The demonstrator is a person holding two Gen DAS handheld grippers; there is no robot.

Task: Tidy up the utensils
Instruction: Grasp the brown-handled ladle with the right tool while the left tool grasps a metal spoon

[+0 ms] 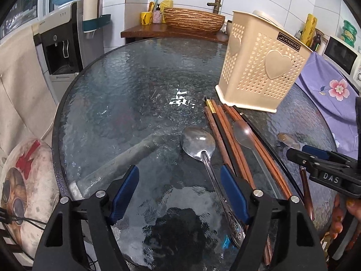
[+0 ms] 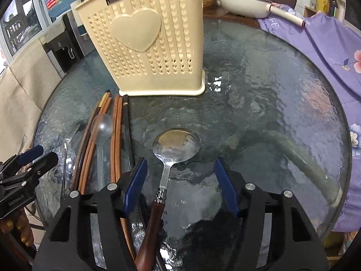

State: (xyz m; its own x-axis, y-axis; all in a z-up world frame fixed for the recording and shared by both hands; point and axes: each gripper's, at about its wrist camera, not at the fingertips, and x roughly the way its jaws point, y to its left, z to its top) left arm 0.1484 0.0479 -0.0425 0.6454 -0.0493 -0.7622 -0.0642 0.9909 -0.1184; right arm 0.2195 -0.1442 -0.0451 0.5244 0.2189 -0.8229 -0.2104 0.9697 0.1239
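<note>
A beige perforated utensil holder [image 1: 259,67] [image 2: 146,45] stands upright on the round glass table [image 1: 124,85]. In front of it lie several wooden and black chopsticks [image 1: 225,135] [image 2: 117,135] with a clear plastic spoon [image 1: 243,135] [image 2: 101,131] on them. My left gripper [image 1: 179,174] is open over the ornate handle of a steel spoon [image 1: 198,142]; the handle runs near the right pad, untouched. My right gripper [image 2: 180,164] is open astride a wood-handled metal spoon [image 2: 176,142], its pads apart from the neck. Each gripper also shows in the other view, the right gripper [image 1: 300,153] and the left gripper [image 2: 40,155].
A purple flowered cloth [image 2: 327,56] drapes past the table's right edge. A wooden counter with a ribbed basin [image 1: 194,19] sits behind the table, and a water dispenser [image 1: 61,45] stands at the left. A cushion [image 1: 24,180] lies at the lower left. A white pan [image 2: 243,2] rests behind the holder.
</note>
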